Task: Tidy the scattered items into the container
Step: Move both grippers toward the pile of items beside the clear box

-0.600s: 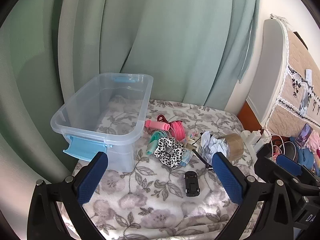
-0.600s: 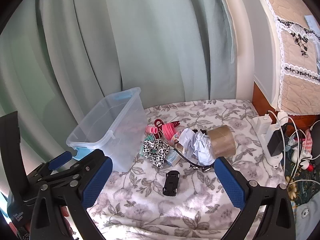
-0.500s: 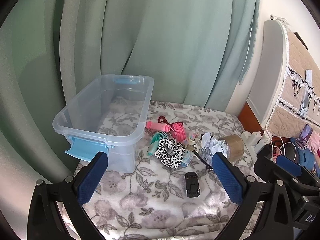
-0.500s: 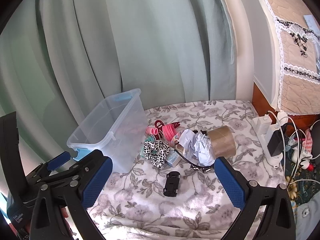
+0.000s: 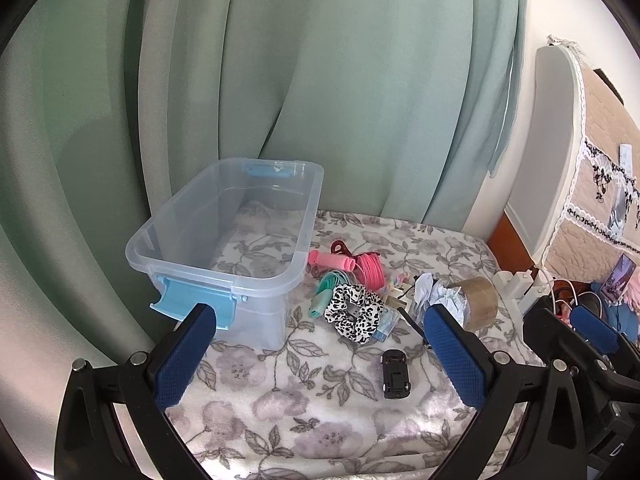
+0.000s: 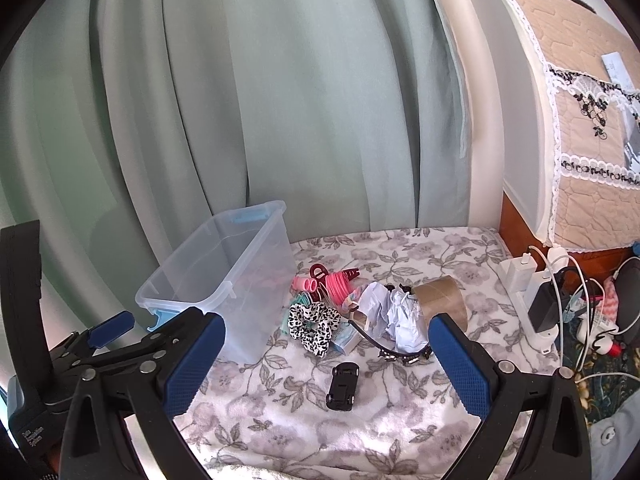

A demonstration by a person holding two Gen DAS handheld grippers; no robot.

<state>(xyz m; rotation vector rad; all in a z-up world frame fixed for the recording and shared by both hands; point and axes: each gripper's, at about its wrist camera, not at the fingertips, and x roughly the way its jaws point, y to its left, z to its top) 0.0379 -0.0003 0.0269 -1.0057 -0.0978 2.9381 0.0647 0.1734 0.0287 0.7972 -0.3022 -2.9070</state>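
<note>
A clear plastic container (image 5: pixel 224 240) with blue latches stands empty on the left of the floral blanket; it also shows in the right wrist view (image 6: pixel 224 276). Right of it lie a leopard scrunchie (image 5: pixel 354 312) (image 6: pixel 314 326), a pink cord coil (image 5: pixel 368 268), pink rollers (image 5: pixel 330 260), a teal cord (image 5: pixel 326 290), crumpled paper (image 6: pixel 396 316), a brown tape roll (image 5: pixel 478 304) (image 6: pixel 442 300) and a black toy car (image 5: pixel 395 374) (image 6: pixel 342 386). My left gripper (image 5: pixel 320 354) and right gripper (image 6: pixel 326 362) are both open and empty, above the blanket's near part.
Green curtains hang behind the table. A white power strip (image 6: pixel 528 292) with chargers and cables sits at the right edge, beside a padded headboard (image 6: pixel 580 100). The floral blanket (image 5: pixel 300 412) covers the whole surface.
Both grippers have drawn slightly up and back, so the container and items sit a little lower and smaller in view. Nothing on the blanket has moved.
</note>
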